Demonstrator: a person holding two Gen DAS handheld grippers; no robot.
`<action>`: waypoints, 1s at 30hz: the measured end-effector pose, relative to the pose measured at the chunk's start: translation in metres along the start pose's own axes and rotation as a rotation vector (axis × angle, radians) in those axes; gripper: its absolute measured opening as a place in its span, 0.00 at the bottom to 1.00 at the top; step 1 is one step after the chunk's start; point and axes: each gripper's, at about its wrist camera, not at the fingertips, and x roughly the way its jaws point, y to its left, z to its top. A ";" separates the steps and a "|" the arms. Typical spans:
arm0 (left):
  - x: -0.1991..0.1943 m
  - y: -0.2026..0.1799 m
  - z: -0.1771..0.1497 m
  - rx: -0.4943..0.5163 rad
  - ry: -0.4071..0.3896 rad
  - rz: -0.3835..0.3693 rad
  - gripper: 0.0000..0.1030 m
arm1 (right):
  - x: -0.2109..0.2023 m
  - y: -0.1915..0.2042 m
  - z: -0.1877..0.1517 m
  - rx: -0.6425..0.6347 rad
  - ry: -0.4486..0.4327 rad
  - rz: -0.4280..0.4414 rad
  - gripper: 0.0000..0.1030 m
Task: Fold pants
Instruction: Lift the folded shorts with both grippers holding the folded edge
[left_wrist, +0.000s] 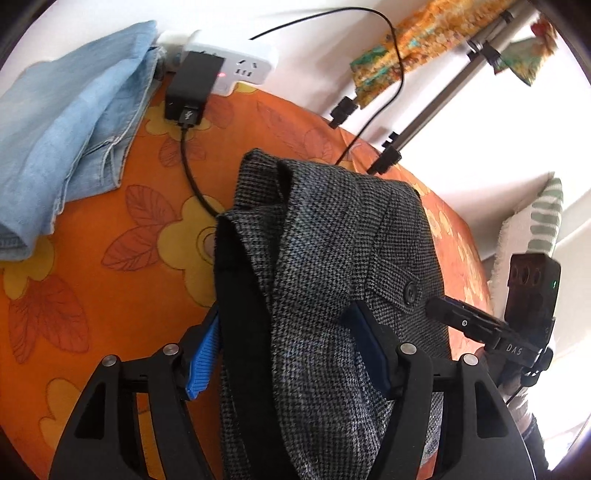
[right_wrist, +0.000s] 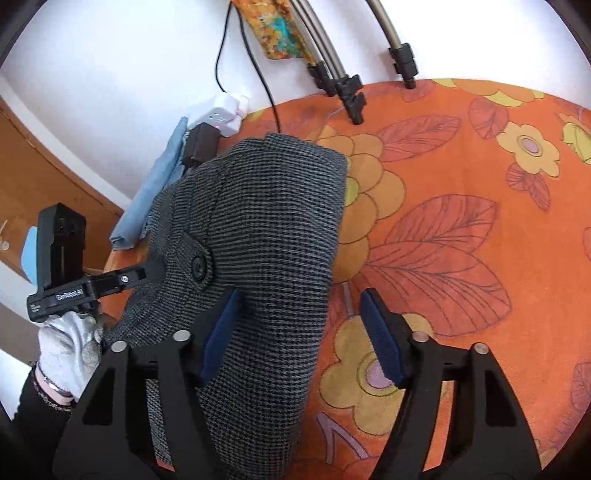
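Note:
Grey houndstooth pants (left_wrist: 332, 266) with a black lining and a dark button lie bunched on the orange flowered cloth (left_wrist: 110, 258). My left gripper (left_wrist: 284, 350) has its blue-padded fingers wide apart, with the pants lying between them. The pants also show in the right wrist view (right_wrist: 258, 240). My right gripper (right_wrist: 303, 339) is open at the pants' right edge; the left pad rests on the fabric, the right pad is over bare cloth. The left gripper (right_wrist: 147, 275) shows there at the pants' left edge near the button.
Folded blue denim (left_wrist: 66, 129) lies at the far left. A white power strip (left_wrist: 236, 62) with a black adapter and cable sits at the back edge. Tripod legs (right_wrist: 351, 92) stand at the back. A cushion (left_wrist: 535, 229) is at the right.

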 end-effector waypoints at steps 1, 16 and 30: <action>0.001 -0.003 -0.001 0.012 -0.005 0.013 0.63 | 0.003 0.001 0.000 0.000 0.010 0.018 0.57; -0.001 -0.038 -0.010 0.168 -0.103 0.138 0.28 | 0.010 0.037 -0.002 -0.073 -0.018 -0.025 0.18; -0.020 -0.061 -0.022 0.266 -0.172 0.178 0.24 | -0.032 0.078 -0.011 -0.198 -0.105 -0.085 0.15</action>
